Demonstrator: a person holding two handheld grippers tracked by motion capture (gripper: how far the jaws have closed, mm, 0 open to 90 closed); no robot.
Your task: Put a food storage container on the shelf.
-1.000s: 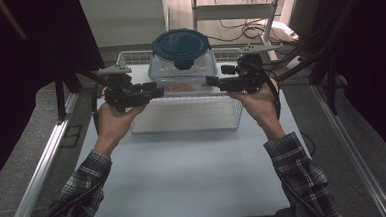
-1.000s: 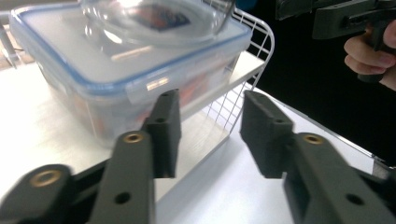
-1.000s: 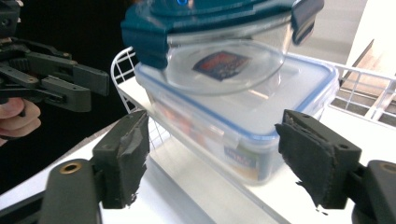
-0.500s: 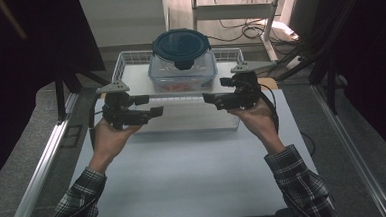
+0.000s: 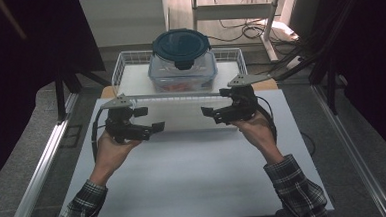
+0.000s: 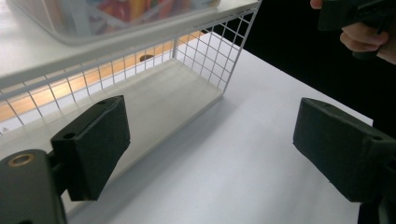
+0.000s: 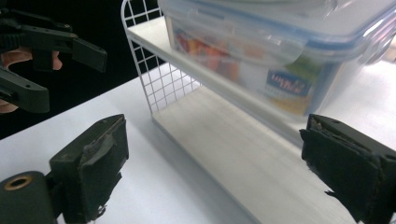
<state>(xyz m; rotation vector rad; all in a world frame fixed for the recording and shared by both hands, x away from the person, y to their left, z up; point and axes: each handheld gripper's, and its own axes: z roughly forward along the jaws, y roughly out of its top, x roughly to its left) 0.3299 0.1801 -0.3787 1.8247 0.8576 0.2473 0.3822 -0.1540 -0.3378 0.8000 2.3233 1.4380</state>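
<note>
Sitting on the top shelf of the white wire rack [image 5: 123,67], at the far edge of the table [image 5: 195,183], is the clear food container [image 5: 182,71] with its dark blue lid [image 5: 181,44]. Both the left gripper [image 5: 152,130] and the right gripper [image 5: 209,112] hang apart from it over the table, their jaws just opened wide, with nothing between them.

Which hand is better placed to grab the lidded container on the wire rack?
Right, probably. Both tools' jaws have just been opening, nothing between them, but the right tool sits nearer the container than the left tool.
</note>
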